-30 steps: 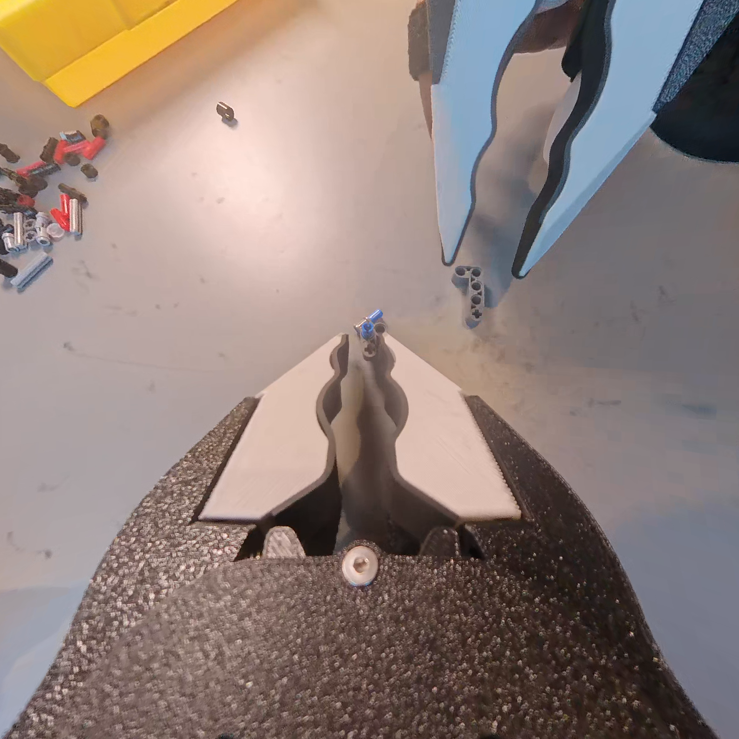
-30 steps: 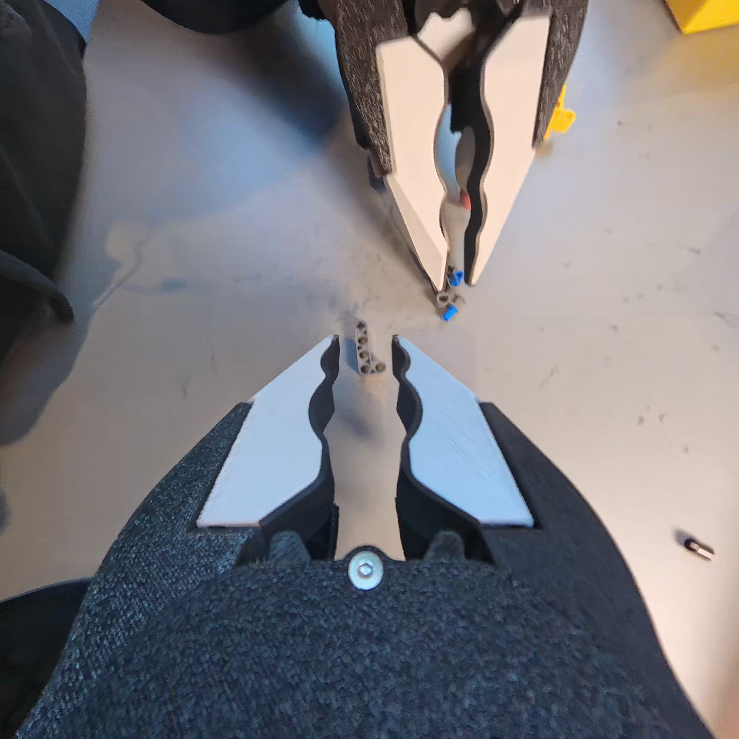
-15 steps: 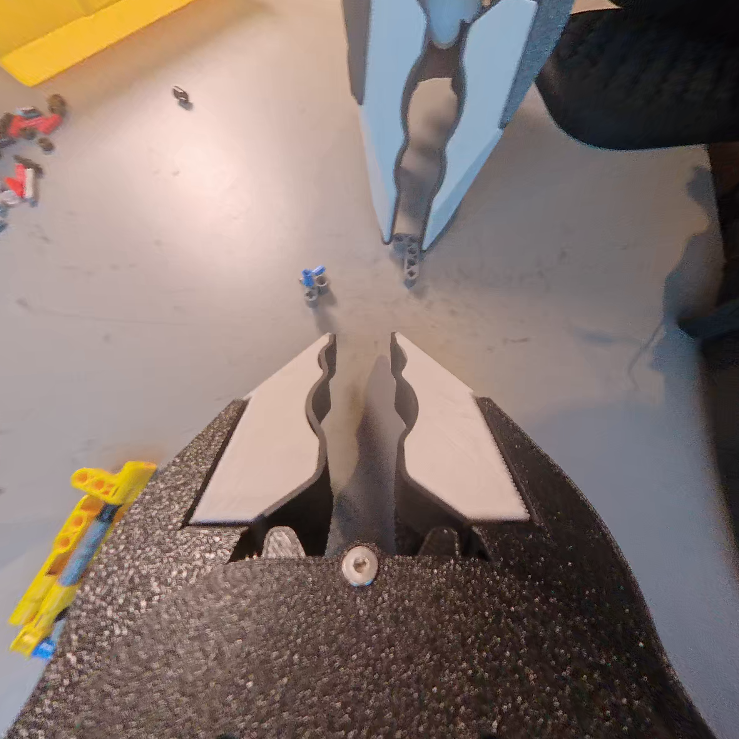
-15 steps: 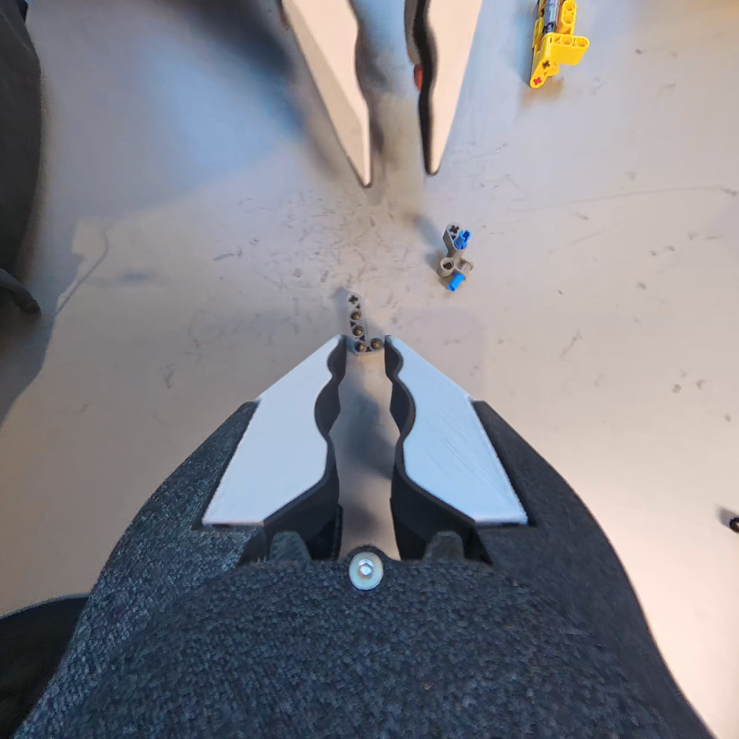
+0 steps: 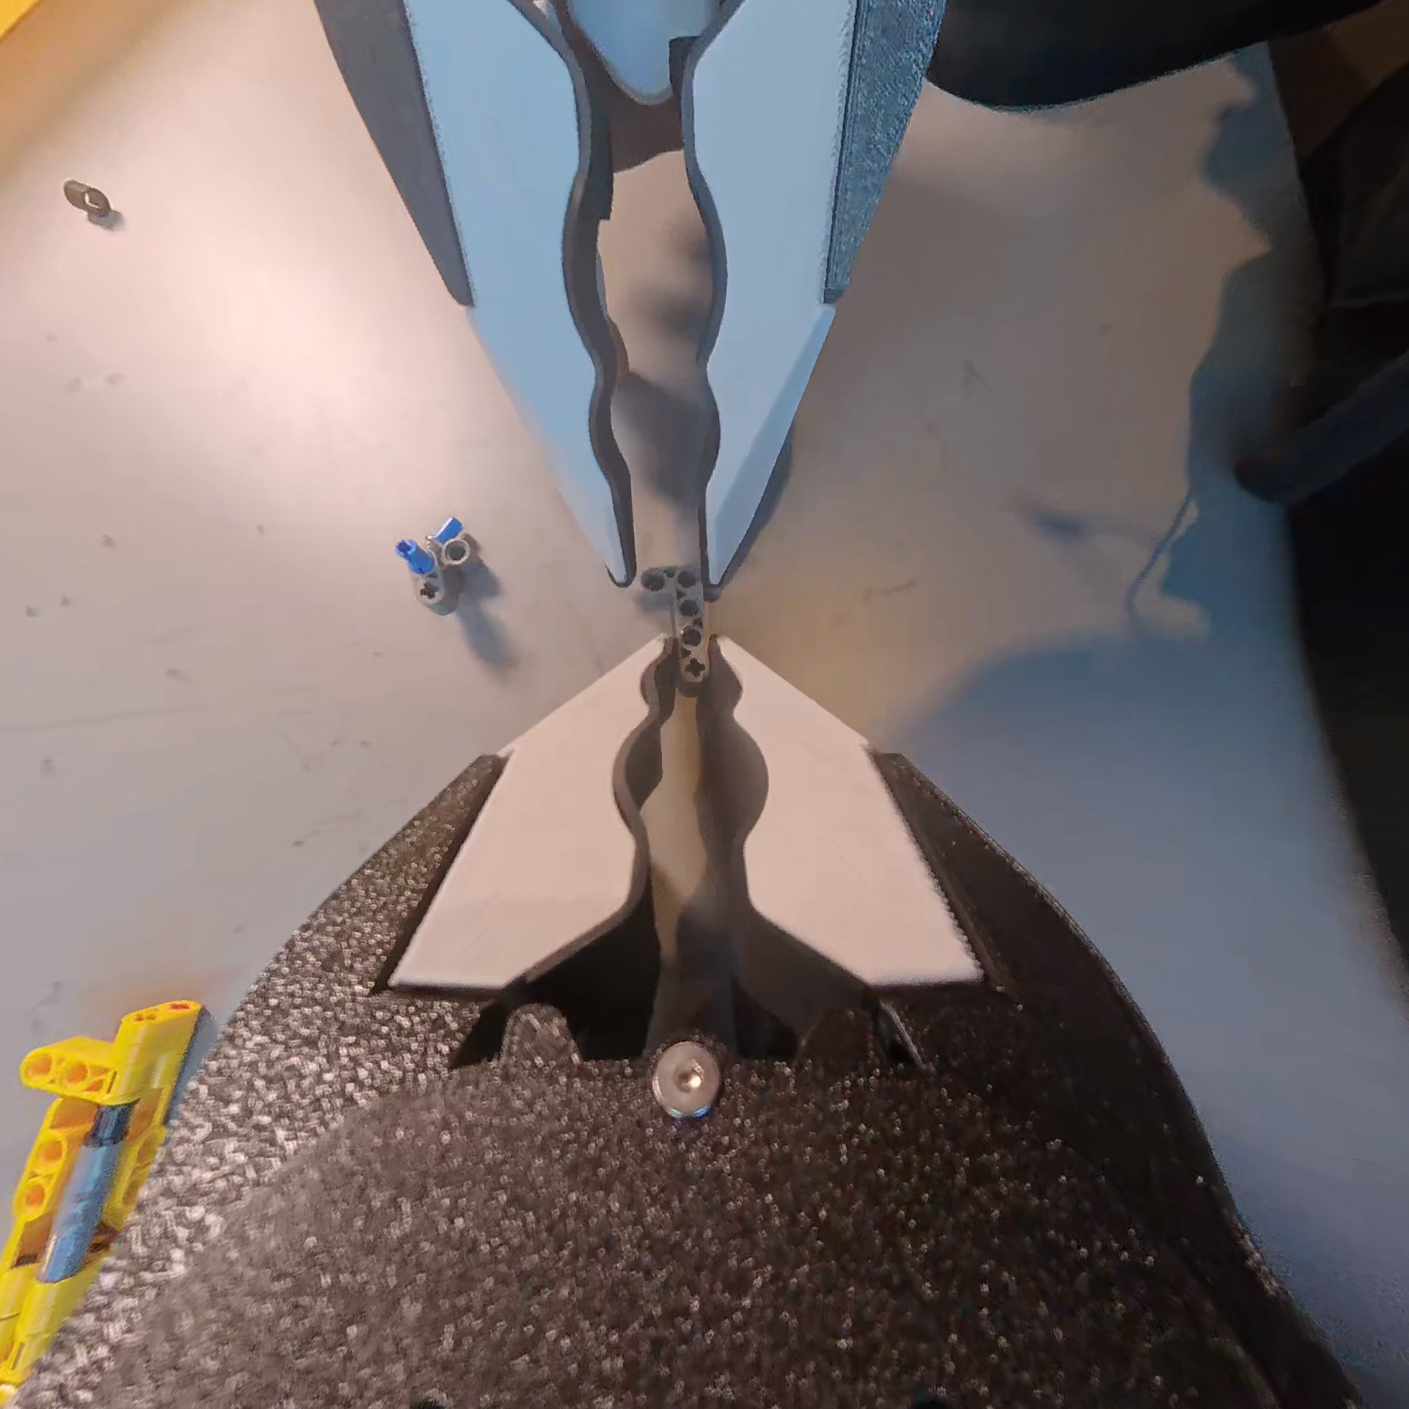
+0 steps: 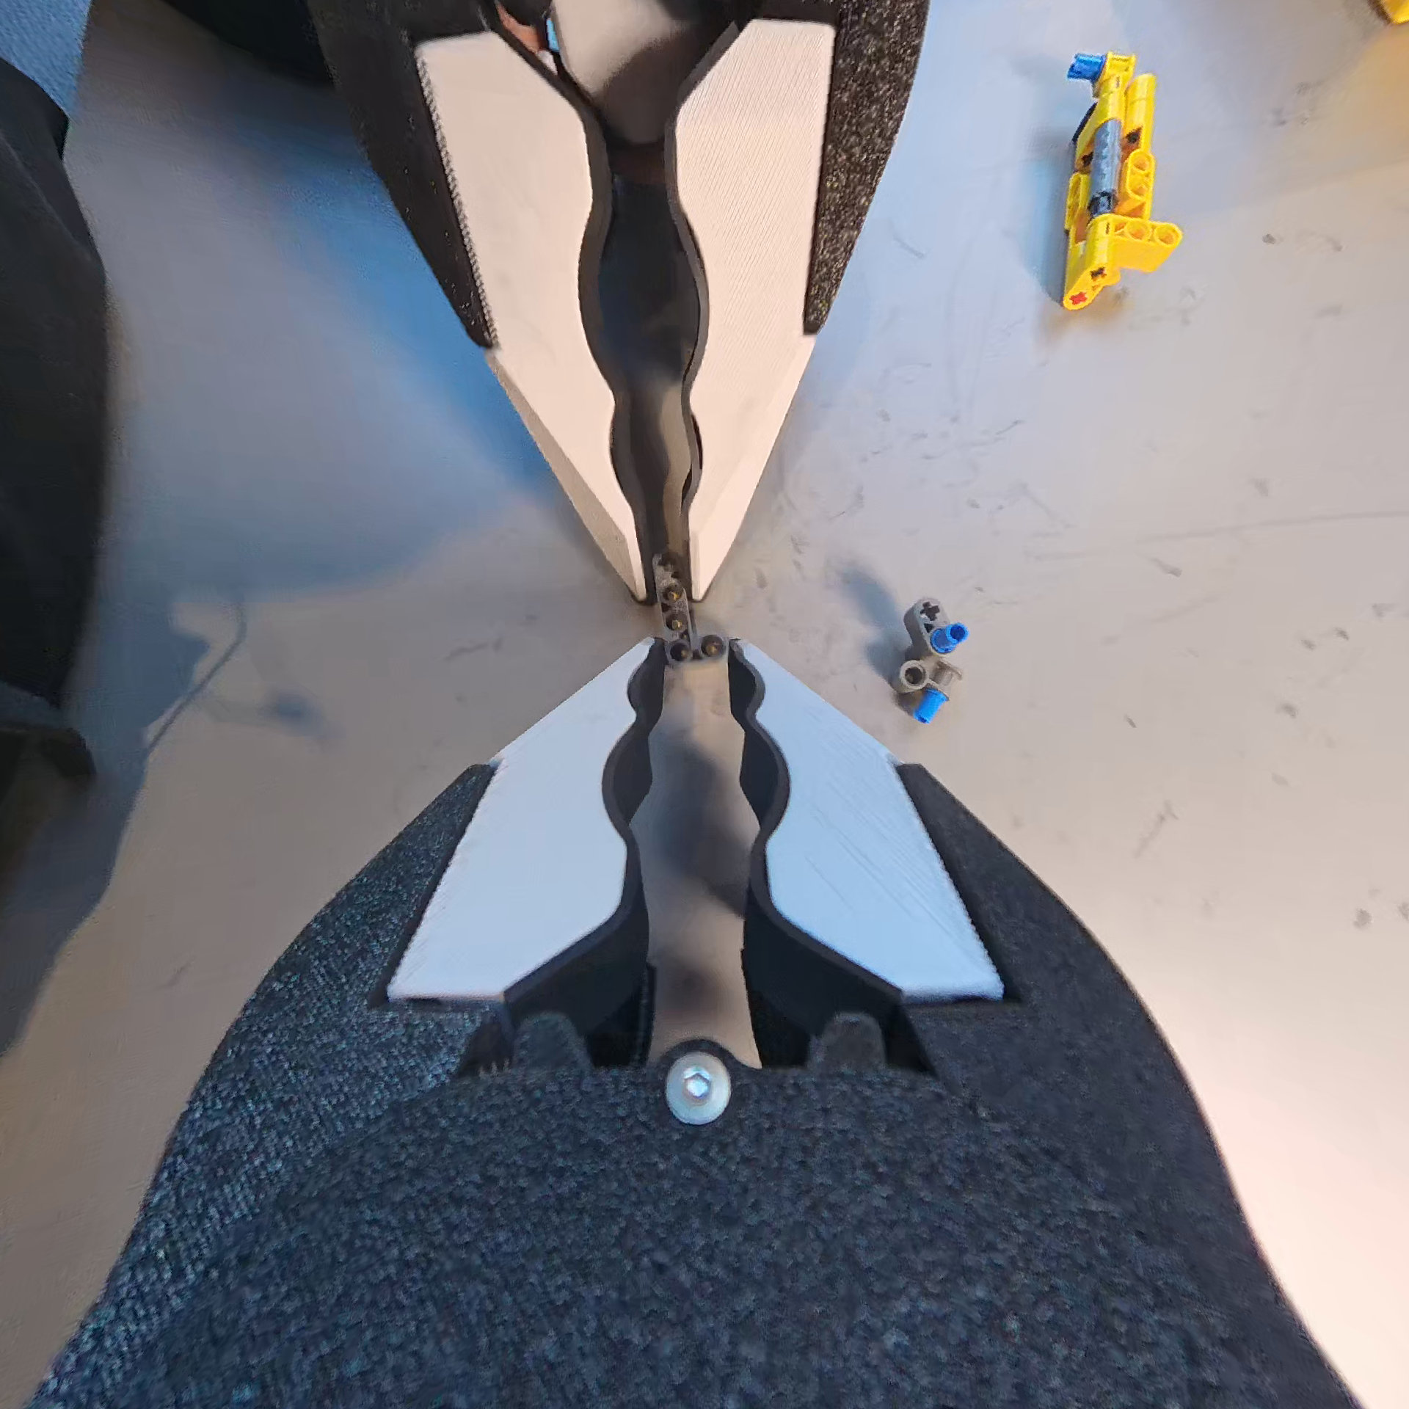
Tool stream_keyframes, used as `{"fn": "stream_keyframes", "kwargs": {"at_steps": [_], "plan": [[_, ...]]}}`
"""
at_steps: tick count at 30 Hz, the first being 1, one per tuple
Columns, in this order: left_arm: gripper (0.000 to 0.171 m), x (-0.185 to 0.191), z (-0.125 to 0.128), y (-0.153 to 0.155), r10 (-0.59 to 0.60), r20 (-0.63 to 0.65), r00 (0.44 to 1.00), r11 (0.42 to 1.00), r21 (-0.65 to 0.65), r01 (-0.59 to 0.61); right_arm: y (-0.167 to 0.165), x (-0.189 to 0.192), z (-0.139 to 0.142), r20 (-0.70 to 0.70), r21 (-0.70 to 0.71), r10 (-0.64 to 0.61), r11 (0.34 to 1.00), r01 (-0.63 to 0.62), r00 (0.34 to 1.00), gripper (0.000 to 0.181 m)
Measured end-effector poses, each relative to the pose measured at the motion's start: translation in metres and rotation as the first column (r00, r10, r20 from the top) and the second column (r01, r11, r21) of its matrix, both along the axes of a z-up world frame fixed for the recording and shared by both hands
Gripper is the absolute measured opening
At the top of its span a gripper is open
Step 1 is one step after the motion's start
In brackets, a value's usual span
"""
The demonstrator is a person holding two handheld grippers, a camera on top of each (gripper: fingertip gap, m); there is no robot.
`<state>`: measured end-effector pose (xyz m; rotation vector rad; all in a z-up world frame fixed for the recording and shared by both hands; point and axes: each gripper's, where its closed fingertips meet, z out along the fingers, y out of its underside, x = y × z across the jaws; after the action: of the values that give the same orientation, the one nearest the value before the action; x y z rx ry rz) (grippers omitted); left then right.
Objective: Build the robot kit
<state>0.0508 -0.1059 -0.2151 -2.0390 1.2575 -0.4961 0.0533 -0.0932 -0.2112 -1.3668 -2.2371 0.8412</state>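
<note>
A grey L-shaped beam [image 5: 686, 617] with round holes is held between both grippers just over the grey table. My left gripper [image 5: 690, 648] is shut on the end of its long arm. My right gripper [image 6: 690, 648] is closed on its short arm [image 6: 690, 648], which fills the narrow gap between the tips. The two grippers face each other tip to tip: the right gripper [image 5: 663, 579] comes in from the top of the left wrist view, and the left gripper [image 6: 671, 591] from the top of the right wrist view. The beam [image 6: 675, 602] spans both.
A small grey connector with two blue pins [image 5: 438, 564] lies on the table left of the tips; it also shows in the right wrist view [image 6: 926, 659]. A yellow brick assembly [image 6: 1113, 183] lies farther off [image 5: 84, 1144]. A small dark piece [image 5: 88, 200] lies far left. Dark cloth [image 6: 38, 381] borders the table. Less than 4 cm separates the two grippers' tips. Both grippers' tips are roughly 15 cm from the yellow brick assembly [image 6: 1113, 183]. It turns up in the left wrist view [image 5: 88, 1160] as well.
My left gripper let go of the blue-pinned connector, opened, moved right and closed on the beam's long arm. My right gripper closed on the beam's short arm and came nearer.
</note>
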Motion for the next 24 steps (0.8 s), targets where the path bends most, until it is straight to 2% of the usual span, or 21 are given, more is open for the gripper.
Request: {"fn": "stream_keyframes", "kwargs": {"at_steps": [12,16,19,21,24], "plan": [[0.007,-0.022,0.0,-0.001,-0.022,-0.017,1.0,1.0,0.003,0.022,0.003,0.006,0.006,-0.062,-0.042,-0.007,0.999,0.005,0.998,0.019],[0.018,-0.027,0.004,-0.001,-0.012,0.004,1.0,1.0,0.0,0.012,0.01,0.005,0.014,-0.106,-0.061,-0.037,0.998,0.03,0.994,0.019],[0.023,-0.031,0.022,0.005,0.026,0.104,0.994,0.999,0.021,-0.028,0.021,0.004,0.024,-0.161,-0.077,-0.075,0.995,0.063,0.984,0.02],[0.028,-0.039,0.047,0.021,0.105,0.213,0.971,0.986,0.107,-0.13,0.029,0.003,0.033,-0.209,-0.109,-0.108,0.99,0.087,0.972,0.02],[0.034,-0.06,0.086,0.048,0.233,0.393,0.889,0.917,0.214,-0.335,0.045,-0.002,0.05,-0.303,-0.157,-0.184,0.977,0.141,0.935,0.021]]}}
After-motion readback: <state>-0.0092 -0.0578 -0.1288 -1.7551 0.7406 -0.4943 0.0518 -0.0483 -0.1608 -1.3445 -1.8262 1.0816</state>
